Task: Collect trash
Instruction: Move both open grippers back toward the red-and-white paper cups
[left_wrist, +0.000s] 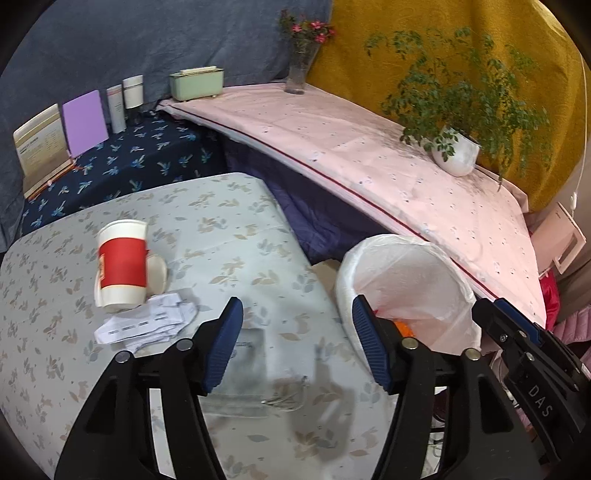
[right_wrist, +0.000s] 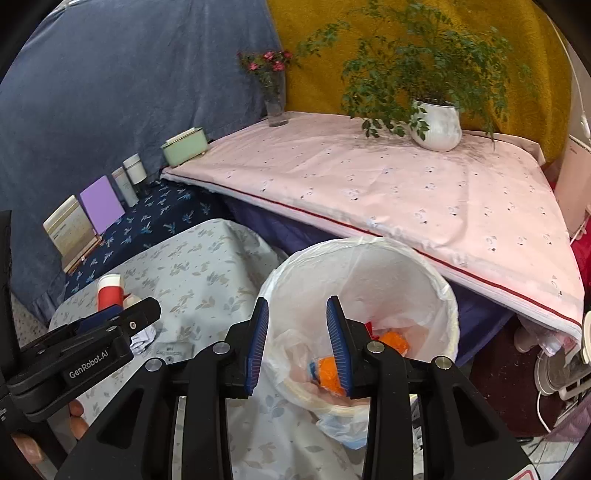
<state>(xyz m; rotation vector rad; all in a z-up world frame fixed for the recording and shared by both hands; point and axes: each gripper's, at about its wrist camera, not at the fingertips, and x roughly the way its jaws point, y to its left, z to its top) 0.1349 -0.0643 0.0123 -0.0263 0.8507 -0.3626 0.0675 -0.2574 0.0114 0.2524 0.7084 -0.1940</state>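
My right tool (right_wrist: 297, 347) hangs over the mouth of the bin (right_wrist: 448, 295), its fingers apart with nothing between them; looking down past them I see orange wrappers (right_wrist: 393, 339) lying at the bottom of the liner, so I judge that one drop is done and this hand is free. My left tool (left_wrist: 297, 345) is likewise spread wide and empty, poised low over the tabletop (left_wrist: 221, 206), with the bin's rim at its 2 o'clock, just off the tabletop's edge. Directly under that tool lies a flat clear packet (left_wrist: 251, 354), blurred, so I cannot say quite what it is. Out at 10 o'clock sits a crumpled paper (left_wrist: 144, 325), and just beyond it a cup (left_wrist: 122, 264) with a red sleeve stands upright, a white lid (left_wrist: 157, 275) leaning against its side. Those are the trash left to gather, as I read it. The next move, I think, falls to the left tool: lower it onto the packet or reach to the paper, close gently, and swing to 2 o'clock over the bin. The packet lies flat on cloth, so pinching an edge may take care.
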